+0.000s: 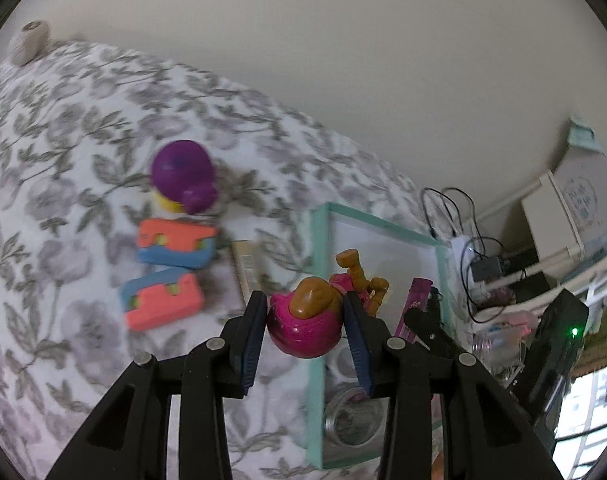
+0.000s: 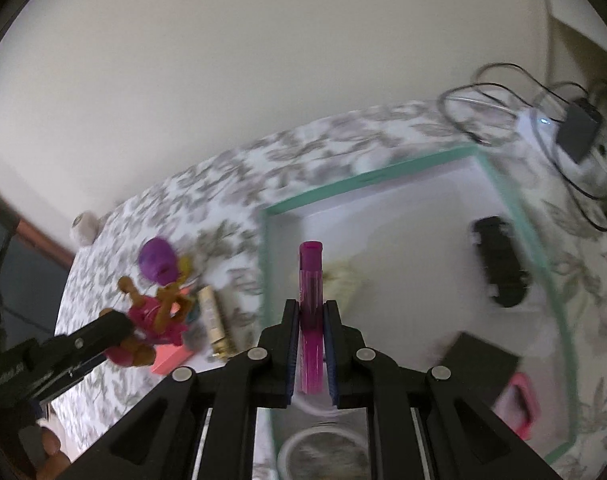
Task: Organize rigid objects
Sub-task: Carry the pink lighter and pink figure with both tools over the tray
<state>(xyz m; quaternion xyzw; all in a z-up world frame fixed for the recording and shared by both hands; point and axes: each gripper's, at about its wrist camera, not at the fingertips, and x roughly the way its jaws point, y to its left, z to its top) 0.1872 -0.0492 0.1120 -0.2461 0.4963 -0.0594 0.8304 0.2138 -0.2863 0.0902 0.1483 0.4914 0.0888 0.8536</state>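
Holding two items aloft at once: left gripper (image 1: 305, 326) clenched on a magenta plastic doll with tan hair and jointed tan limbs (image 1: 307, 320), right gripper (image 2: 310, 344) clenched on a translucent magenta plastic tube with a cap (image 2: 311, 304). Both carried near the white shallow box with a mint-green rim (image 2: 367, 178), which sits on the grey floral bedcover (image 1: 63, 140) at the right of the scene.

Already inside the box: a black toy car (image 2: 499, 262) at the far right, a black rectangular block (image 2: 477, 364) near right, a round glass jar (image 2: 323, 452) at the near edge.

Still out on the cover, left of the box: a purple-and-yellow rounded toy (image 1: 181, 180), two orange-and-blue foam blocks (image 1: 175, 246), a cream slim packet (image 2: 215, 320).

Risks noted:
- Doll gripped across its rounded head only — limbs hanging free, likely to swing, snag the box rim, or twist out of the pads.
- Tube held upright along the pads — smooth, round, prone to sliding down or rolling once released.
- Grippers close together — collision probable if both lowered at once.
- Soft cover under the box — possible tipping under a push on the rim.
- Motion blur in both views; exact clearances not determinable.
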